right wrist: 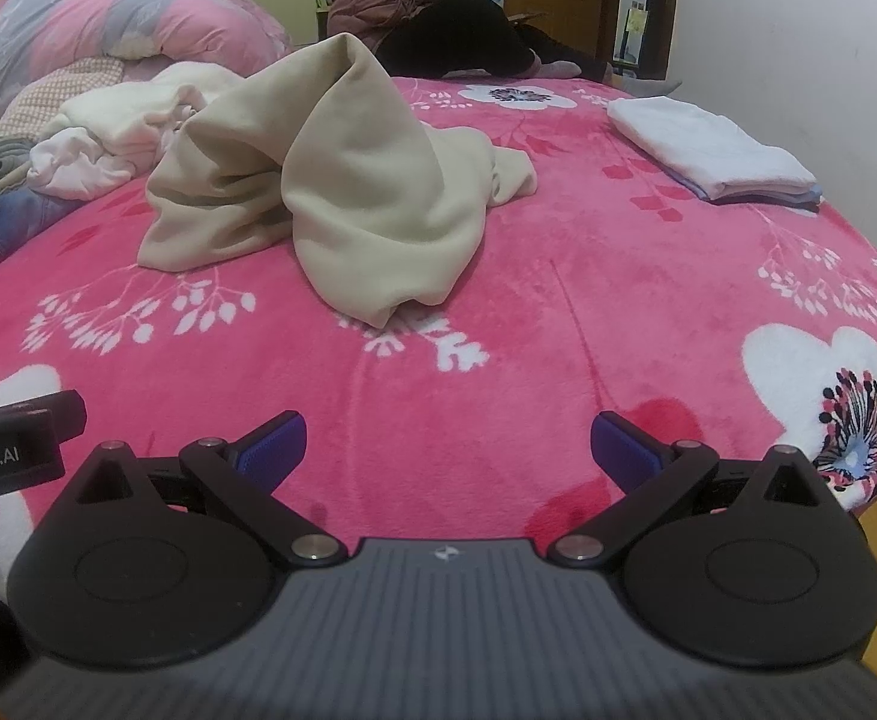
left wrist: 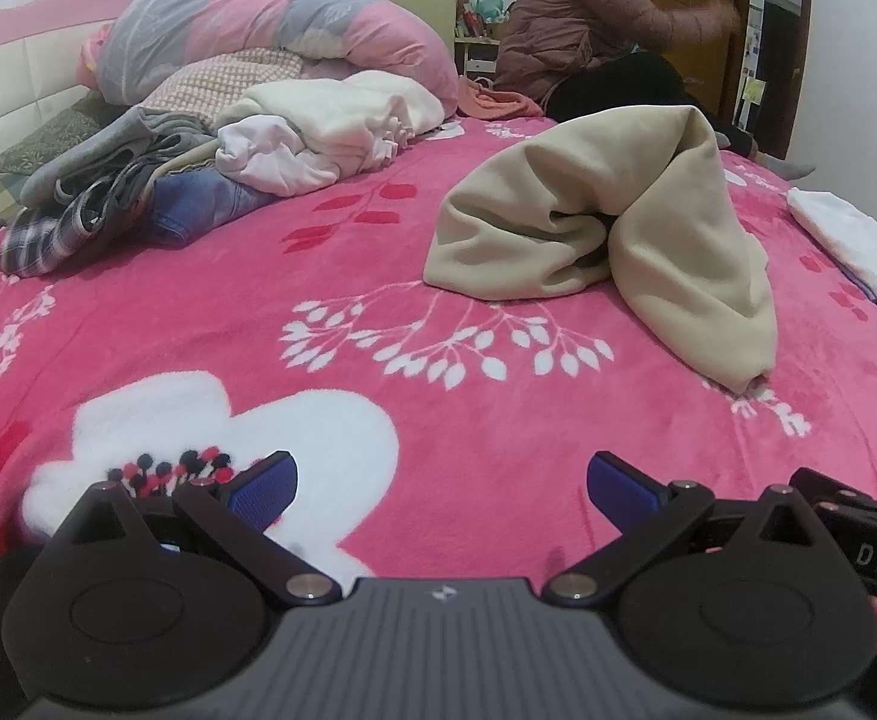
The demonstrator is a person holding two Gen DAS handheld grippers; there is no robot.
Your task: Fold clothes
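Early in the task. One folded white stack (right wrist: 711,153) sits at the bed's (right wrist: 528,330) far right edge. A beige garment (right wrist: 342,180) lies crumpled mid-bed, unfolded and untouched, likely next. An unsorted clothes pile (left wrist: 198,180) waits far left by the quilt (left wrist: 270,30). Left gripper (left wrist: 441,489) and right gripper (right wrist: 447,447) hover near the bed's front edge, jaws spread, holding nothing, well apart from the garment.

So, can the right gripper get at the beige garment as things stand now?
Probably yes. The right gripper is open and holds nothing, and only bare pink blanket lies between it and the crumpled beige garment.
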